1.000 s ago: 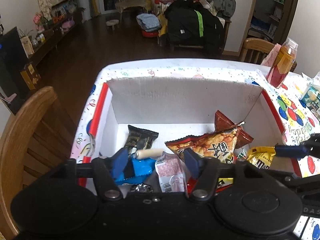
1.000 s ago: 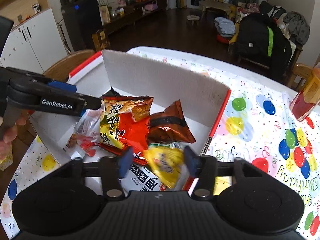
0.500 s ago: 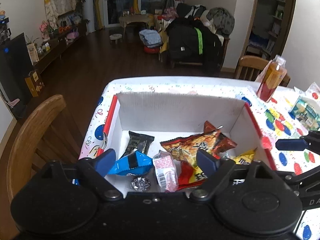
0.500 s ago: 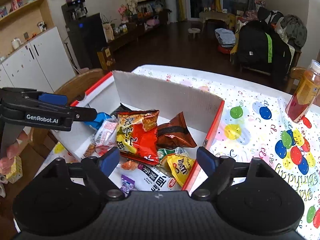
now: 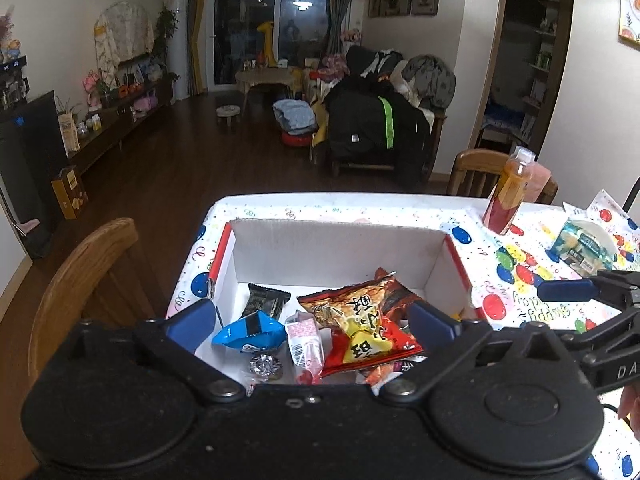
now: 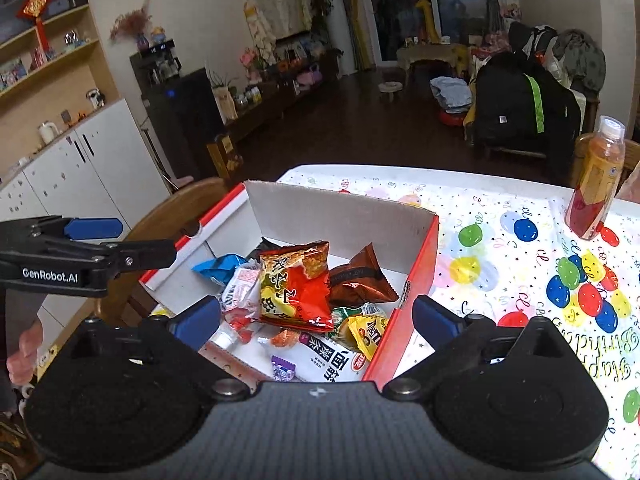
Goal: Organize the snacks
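Observation:
A white cardboard box with red rims (image 5: 336, 248) (image 6: 344, 216) sits on the table and holds several snacks. Among them are a red-and-orange chip bag (image 5: 364, 320) (image 6: 294, 284), a blue packet (image 5: 250, 332) (image 6: 218, 266), a pink-white packet (image 5: 304, 336), a black bar (image 5: 266, 300), a brown pouch (image 6: 360, 276) and a yellow candy bag (image 6: 366, 334). My left gripper (image 5: 310, 326) hangs open above the box's near side, holding nothing. My right gripper (image 6: 316, 316) is open too, above the box's right front corner, empty.
An orange drink bottle (image 5: 508, 192) (image 6: 598, 178) stands on the balloon-print tablecloth (image 6: 520, 248) at the far right. A wrapped package (image 5: 582, 246) lies right of the box. Wooden chairs (image 5: 80, 276) (image 5: 480, 172) stand at the table's left and far sides.
Both grippers opened and pulled up and back from the box. The pink-white packet left the left gripper and the yellow candy bag left the right; both now lie in the box.

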A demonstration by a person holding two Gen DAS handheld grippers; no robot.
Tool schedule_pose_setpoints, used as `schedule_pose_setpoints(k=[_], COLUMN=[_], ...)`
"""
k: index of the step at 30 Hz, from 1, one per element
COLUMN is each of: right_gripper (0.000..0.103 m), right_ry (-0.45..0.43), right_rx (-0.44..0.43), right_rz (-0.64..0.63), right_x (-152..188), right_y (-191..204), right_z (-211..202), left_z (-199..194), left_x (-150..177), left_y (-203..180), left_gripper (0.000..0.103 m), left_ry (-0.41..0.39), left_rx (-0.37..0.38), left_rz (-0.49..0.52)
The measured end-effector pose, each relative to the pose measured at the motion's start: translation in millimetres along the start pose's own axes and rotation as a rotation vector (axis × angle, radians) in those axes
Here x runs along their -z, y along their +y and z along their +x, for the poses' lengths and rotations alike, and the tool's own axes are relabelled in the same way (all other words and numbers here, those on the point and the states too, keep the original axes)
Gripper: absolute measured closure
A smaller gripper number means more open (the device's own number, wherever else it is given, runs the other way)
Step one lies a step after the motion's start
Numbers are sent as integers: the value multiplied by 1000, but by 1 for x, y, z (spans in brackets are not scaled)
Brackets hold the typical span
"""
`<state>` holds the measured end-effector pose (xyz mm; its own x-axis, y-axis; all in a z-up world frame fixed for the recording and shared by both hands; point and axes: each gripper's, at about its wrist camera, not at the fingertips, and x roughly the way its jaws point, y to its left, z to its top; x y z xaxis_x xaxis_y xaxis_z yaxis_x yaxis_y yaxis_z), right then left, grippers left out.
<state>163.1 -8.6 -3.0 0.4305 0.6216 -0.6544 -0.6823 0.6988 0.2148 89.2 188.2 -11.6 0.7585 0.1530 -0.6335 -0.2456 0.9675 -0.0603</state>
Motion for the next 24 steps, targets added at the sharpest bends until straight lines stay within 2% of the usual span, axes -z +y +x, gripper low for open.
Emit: schedule_pose_setpoints(k=[14,24], right_gripper=[0,0], right_ry=[-92,-104], right_rx=[-5,9], right_rz=[28,24], right_x=[9,14], right_y=[1,4], right_z=[-41,-49], left_z=[-39,-51], left_x=[17,24], left_y=[-17,-22], left_gripper=[0,0], left_ry=[-59,-63], left_rx=[-17,-22], left_rz=[-6,-14])
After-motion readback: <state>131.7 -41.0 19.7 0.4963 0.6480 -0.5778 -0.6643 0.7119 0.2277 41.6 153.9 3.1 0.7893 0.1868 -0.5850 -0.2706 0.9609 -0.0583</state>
